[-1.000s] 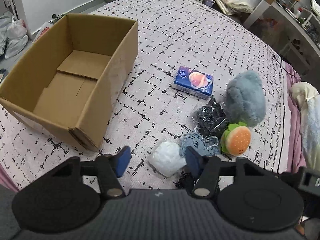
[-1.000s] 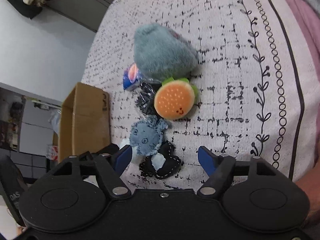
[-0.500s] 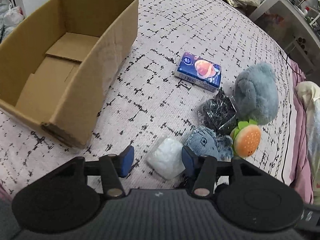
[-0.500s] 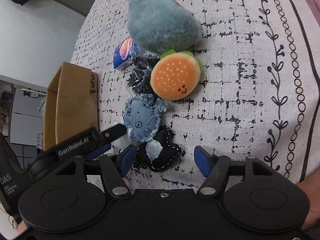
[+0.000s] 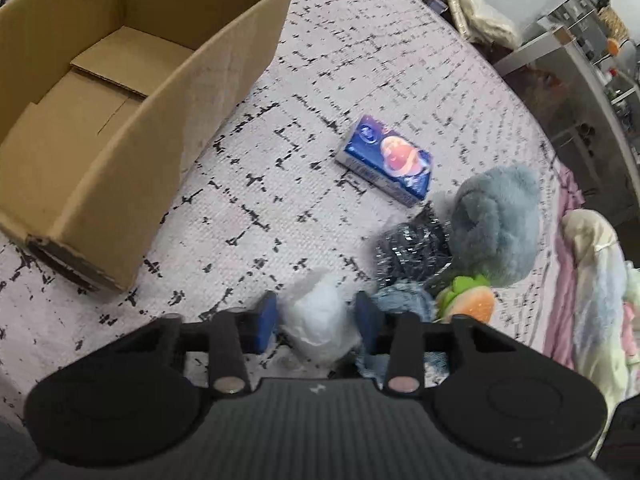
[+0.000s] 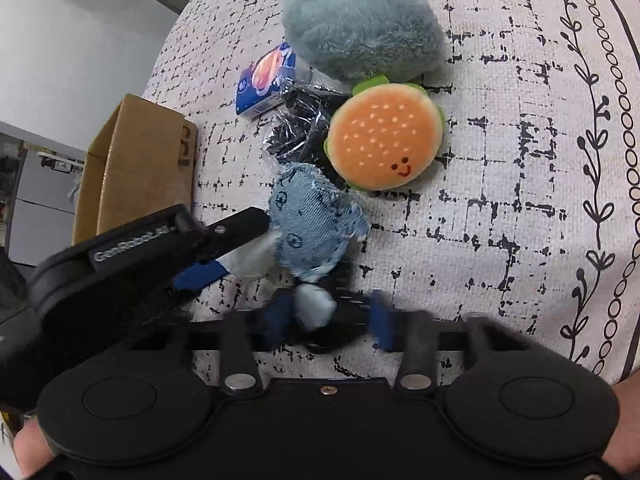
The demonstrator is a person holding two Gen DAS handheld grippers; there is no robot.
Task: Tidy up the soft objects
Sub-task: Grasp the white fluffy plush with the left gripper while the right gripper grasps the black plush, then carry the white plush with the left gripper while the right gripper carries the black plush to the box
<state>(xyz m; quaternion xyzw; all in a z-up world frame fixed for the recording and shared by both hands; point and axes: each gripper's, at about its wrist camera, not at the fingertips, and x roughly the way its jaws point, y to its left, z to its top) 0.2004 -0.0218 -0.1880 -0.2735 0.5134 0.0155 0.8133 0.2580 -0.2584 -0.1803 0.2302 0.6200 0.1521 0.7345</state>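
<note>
Since the earlier frames, both grippers have been brought lower and closer to the pile, and each now straddles an item that lay ahead of it a second ago. The left gripper (image 5: pixel 316 320) is set around the white crinkled plastic-wrapped bundle (image 5: pixel 318 318), jaws parted, blue pads to either side of it; whether the pads already touch the wrap cannot be told. The right gripper (image 6: pixel 330 320) is placed around the black stitched fabric toy with a pale blue patch (image 6: pixel 320 312), jaws likewise apart and blurred by motion, so no grasp is established.

Both items lie on the grey-white patterned bedspread (image 6: pixel 500 220), pressed against the blue denim plush (image 6: pixel 316 228); the orange hamburger plush (image 6: pixel 384 140), the black shiny wrapped packet (image 5: pixel 412 248), the grey furry plush (image 5: pixel 496 224) and the blue printed tissue pack (image 5: pixel 386 164) sit just beyond. The open brown cardboard box (image 5: pixel 224 56), judged to be the destination, stands well apart to the left.

For a clean pick, each item should be centred between the pads, and the pads lowered to the bedspread before closing. The denim plush should be kept out of both grips. Slippery wrap is best squeezed firmly at mid-body.
</note>
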